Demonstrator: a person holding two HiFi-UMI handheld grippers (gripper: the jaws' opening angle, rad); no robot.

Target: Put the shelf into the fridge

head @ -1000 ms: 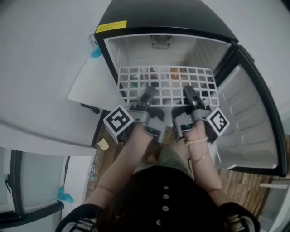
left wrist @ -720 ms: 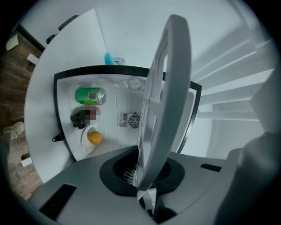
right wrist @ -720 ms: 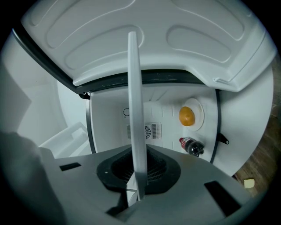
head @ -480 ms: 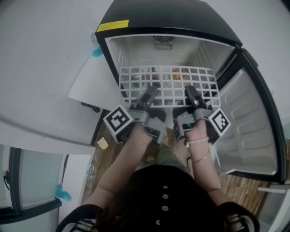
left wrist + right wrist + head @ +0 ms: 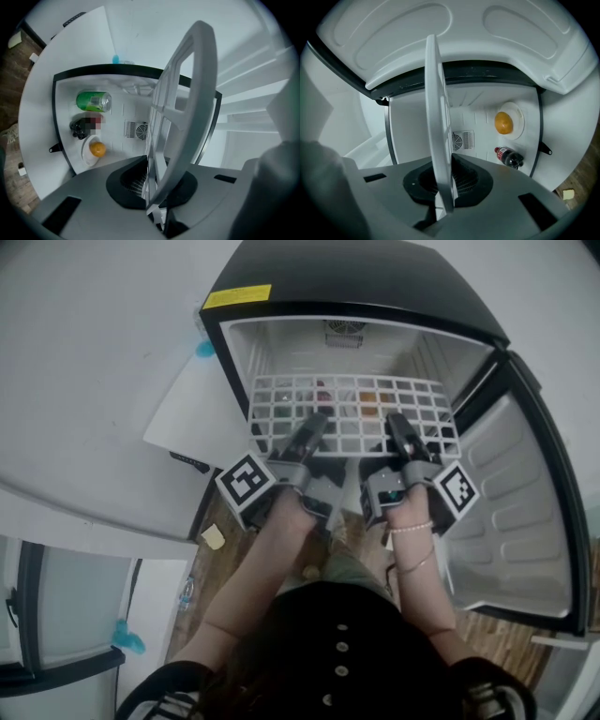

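A white grid shelf [image 5: 352,413] lies flat across the mouth of the open black fridge [image 5: 347,277], its far edge inside the cabinet. My left gripper [image 5: 309,432] is shut on the shelf's near edge left of centre. My right gripper [image 5: 398,432] is shut on it right of centre. In the left gripper view the shelf [image 5: 187,93] runs edge-on out of the closed jaws of the left gripper [image 5: 154,187]. The right gripper view shows the shelf [image 5: 436,117] the same way, clamped by the right gripper [image 5: 443,187].
Below the shelf, on the fridge floor, lie a green can [image 5: 93,101], a dark bottle [image 5: 508,157] and an orange [image 5: 503,123] on a plate. The fridge door [image 5: 525,512] stands open at the right. A white counter [image 5: 84,381] flanks the left. A fan vent [image 5: 136,130] is in the back wall.
Both grippers and the shelf have edged slightly forward into the fridge opening. Both grips look unchanged.
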